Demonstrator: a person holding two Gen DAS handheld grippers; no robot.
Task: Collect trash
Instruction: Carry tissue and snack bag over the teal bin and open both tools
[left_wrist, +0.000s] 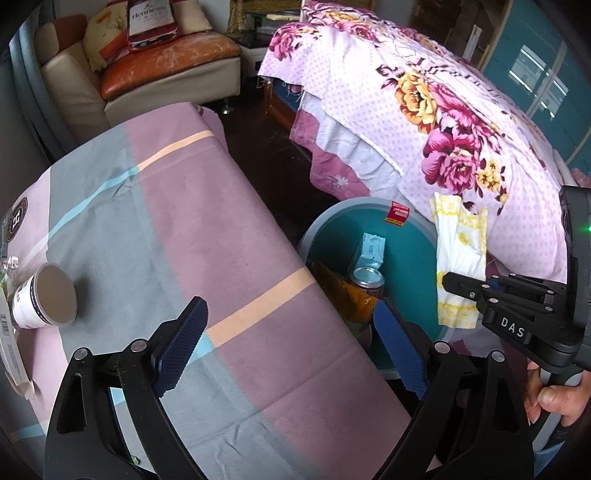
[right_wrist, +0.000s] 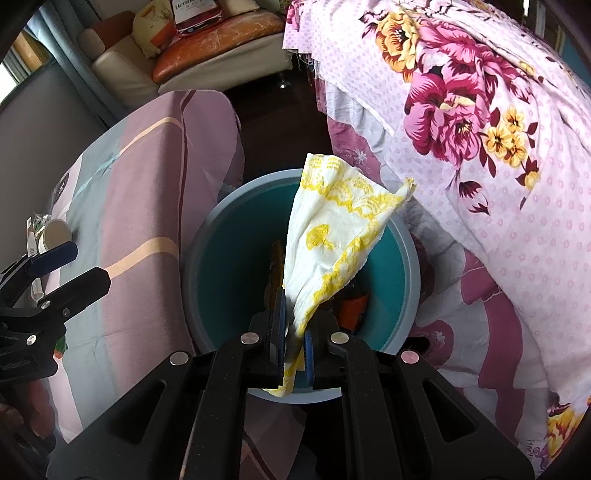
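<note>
A: Napkin, white with yellow print — where is it?

B: Clenched in the right gripper, whose jaws grasp its lower end; it hangs over the teal bin beside the bed.

A: And the left gripper?

B: Jaws spread wide, nothing between them, above the edge of the cloth-covered surface. 1 paper cup lies tipped on that surface. A can sits inside the bin.

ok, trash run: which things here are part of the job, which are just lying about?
Job:
- napkin, pinched in right tongs
- bin
- can, carton already in bin
- paper cup on table
- left tongs, open

Lying about:
- floral bedspread
- sofa
- tablecloth
</note>
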